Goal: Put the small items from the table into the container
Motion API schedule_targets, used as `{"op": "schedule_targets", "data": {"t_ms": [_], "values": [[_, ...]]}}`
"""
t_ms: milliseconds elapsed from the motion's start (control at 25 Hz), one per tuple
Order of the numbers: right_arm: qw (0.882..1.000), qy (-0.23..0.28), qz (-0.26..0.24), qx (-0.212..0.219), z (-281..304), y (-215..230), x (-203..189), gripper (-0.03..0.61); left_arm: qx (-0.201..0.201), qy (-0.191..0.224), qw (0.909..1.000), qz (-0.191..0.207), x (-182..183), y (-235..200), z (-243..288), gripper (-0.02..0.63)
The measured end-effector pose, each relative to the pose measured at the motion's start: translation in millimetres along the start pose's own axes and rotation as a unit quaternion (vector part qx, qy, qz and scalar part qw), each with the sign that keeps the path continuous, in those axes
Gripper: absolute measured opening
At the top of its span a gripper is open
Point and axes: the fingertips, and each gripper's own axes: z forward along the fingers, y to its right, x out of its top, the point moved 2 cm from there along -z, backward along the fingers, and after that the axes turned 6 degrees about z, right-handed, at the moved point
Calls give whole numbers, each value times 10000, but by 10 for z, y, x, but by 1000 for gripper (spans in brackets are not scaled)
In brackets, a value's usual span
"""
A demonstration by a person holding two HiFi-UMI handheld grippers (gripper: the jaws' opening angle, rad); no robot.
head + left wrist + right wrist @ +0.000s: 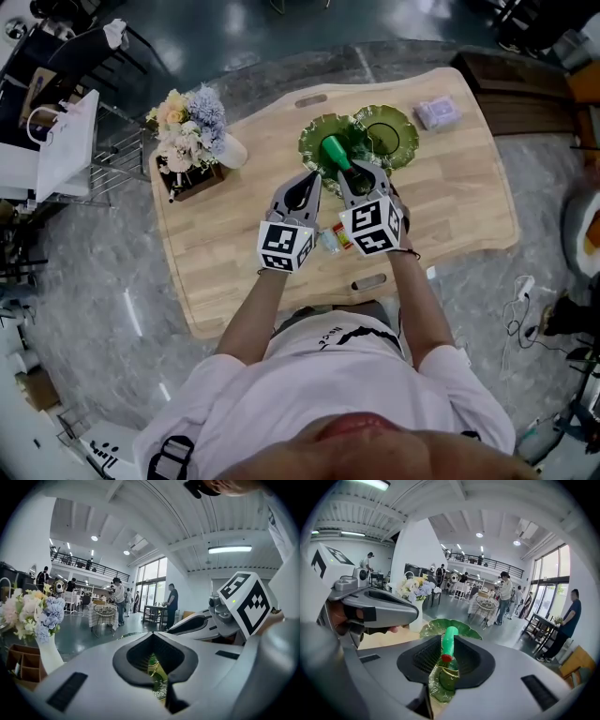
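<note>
One table (pixel 450 187), with bare wood wide open to the right of my right gripper (pixel 357 174). Two green dishes (pixel 389 138) lie just ahead of both grippers. My left gripper (pixel 307 180) is pressed together and empty. The right pinches one green tube (pixel 335 152) over the left dish. Only its own view shows the red cap. Only the head view shows small packets (pixel 334 241) under my grippers, near the table's edge.

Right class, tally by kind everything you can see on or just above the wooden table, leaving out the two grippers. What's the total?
Green leaf-shaped dishes, left and right: 2
Green tube, held in the right claw: 1
Purple pack: 1
Small packet: 1
Vase of flowers: 1
Wooden box: 1
Total: 7
</note>
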Motion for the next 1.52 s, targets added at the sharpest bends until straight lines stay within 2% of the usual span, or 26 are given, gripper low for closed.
{"op": "schedule_targets", "data": {"t_ms": [840,1040,1320,1520], "values": [[9972,203,640,-318,-790,-874,-252,91,-643,23,9979,32,-58,440,-913,6],[9962,77,816,-299,-909,-1108,-560,91,-692,-68,9976,-3,-268,548,-1103,6],[9930,-507,1046,-189,-910,-1510,-1239,91,-789,-263,9965,-61,-651,691,-1268,6],[9911,-720,1107,-178,-851,-1673,-1583,91,-821,-404,9955,-240,-922,737,-1340,6]]}}
